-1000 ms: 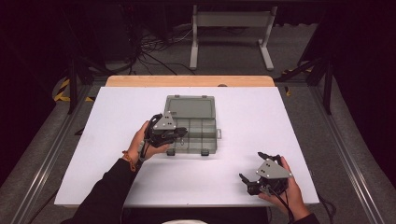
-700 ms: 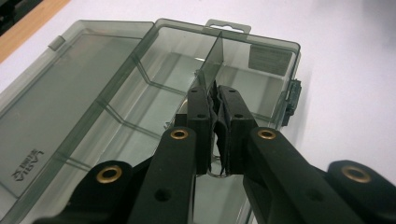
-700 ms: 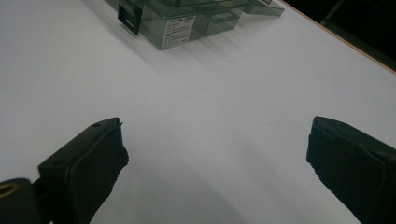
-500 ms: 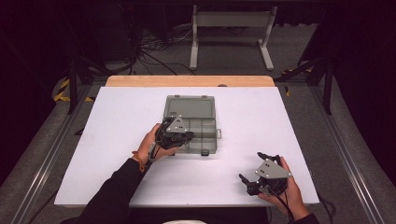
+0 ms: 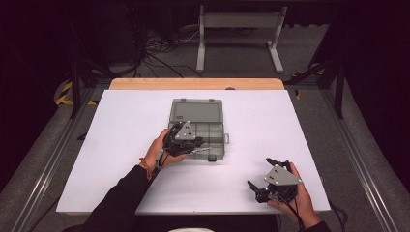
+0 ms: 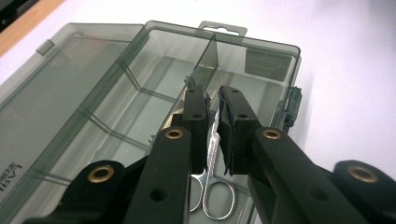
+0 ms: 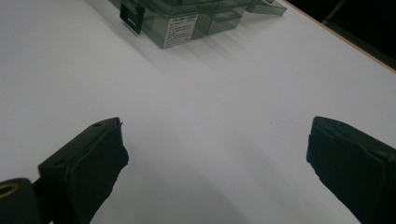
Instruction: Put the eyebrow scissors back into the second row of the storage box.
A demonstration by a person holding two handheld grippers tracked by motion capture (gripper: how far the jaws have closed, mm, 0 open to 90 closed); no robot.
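Left tongs lowered scissors into box

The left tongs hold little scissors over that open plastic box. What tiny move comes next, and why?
Probably lower a touch and let go: the left tongs pinch the scissors by the blades, handles already down inside the grey compartment box, so release would leave them there.

- Left gripper sits at frame centre in the high view, carried by the left hand; its forearm runs in from the lower left.
- Its fingers have just parted slightly and stand nearly together.
- Right gripper sits lower right, fingers spread wide apart, right hand behind it.
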